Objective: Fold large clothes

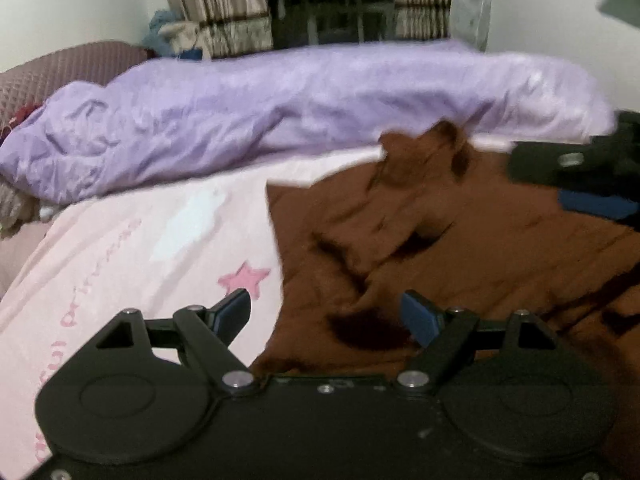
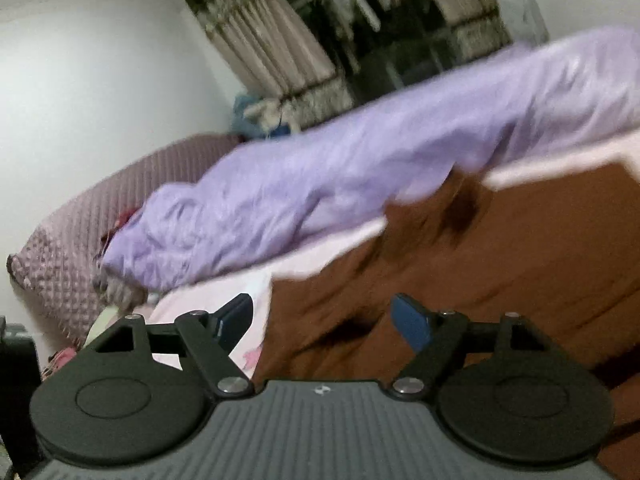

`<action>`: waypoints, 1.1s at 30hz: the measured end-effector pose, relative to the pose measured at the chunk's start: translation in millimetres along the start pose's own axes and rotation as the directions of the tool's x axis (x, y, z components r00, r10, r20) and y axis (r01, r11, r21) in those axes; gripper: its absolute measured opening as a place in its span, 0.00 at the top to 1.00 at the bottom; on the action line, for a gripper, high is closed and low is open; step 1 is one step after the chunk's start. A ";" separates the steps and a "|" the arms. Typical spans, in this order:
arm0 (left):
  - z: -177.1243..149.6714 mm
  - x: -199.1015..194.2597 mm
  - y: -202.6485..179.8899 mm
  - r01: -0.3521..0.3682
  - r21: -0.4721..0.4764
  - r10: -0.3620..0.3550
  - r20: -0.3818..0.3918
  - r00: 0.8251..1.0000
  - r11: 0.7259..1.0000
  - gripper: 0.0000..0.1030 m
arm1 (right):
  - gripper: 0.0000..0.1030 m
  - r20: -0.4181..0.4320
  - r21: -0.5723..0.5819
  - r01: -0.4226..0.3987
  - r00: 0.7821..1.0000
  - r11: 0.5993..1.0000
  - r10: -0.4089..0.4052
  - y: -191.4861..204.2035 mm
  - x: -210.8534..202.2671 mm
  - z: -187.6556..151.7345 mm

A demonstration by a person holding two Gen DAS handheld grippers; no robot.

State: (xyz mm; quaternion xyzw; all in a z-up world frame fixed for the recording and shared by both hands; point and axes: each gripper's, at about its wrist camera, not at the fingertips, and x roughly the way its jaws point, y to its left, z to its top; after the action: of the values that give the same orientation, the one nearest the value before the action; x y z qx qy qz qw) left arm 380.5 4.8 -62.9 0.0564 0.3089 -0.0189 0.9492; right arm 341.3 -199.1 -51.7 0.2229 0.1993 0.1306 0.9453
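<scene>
Both grippers, left (image 1: 326, 316) and right (image 2: 322, 320), hang spread wide and empty over a rumpled brown garment (image 1: 460, 248) lying on the pink bed (image 1: 132, 248). A pinch taken here risks catching only one bunched layer, or the sheet as well, skewing the fold. Beyond lies a purple quilt (image 1: 280, 108), near enough to snag.

Left hand-held gripper (image 1: 326, 314) with fingers spread above rumpled brown garment (image 1: 460, 240), pink star-print bed sheet (image 1: 132, 248), bunched lilac quilt (image 1: 280, 108) behind, right hand-held gripper (image 1: 576, 184) at right edge
</scene>
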 end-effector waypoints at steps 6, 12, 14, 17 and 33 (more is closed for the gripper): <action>16.3 -1.2 -11.6 0.080 -0.012 -0.079 0.095 0.992 0.997 0.14 | 0.21 0.058 -0.036 0.361 0.932 0.932 -0.359 -84.7 -22.6 32.0; 13.8 89.9 -11.1 -0.028 -0.044 0.028 -0.008 1.000 0.999 0.12 | 0.57 -0.054 0.006 0.421 0.906 0.907 -0.420 -163.0 2.6 21.1; 2.7 117.4 -12.0 -0.053 -0.017 0.052 -0.064 0.997 0.998 0.07 | 0.60 -0.071 -0.002 0.454 0.889 0.891 -0.453 -178.7 11.7 6.7; -18.8 128.8 -7.1 -0.035 -0.056 0.035 0.000 0.999 0.998 0.00 | 0.62 -0.023 -0.021 0.451 0.892 0.892 -0.451 -184.0 17.4 -8.9; -26.1 7.6 25.5 0.081 -0.016 -0.080 0.052 0.995 0.997 0.00 | 0.20 -0.074 -0.197 0.485 0.859 0.852 -0.506 -157.8 -96.2 17.8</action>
State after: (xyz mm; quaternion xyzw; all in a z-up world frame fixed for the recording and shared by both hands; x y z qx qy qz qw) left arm 373.3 33.2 -85.9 0.0348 0.2867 -0.0559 0.9558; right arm 288.7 -374.6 -81.2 0.0734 0.2961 -0.0876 0.9483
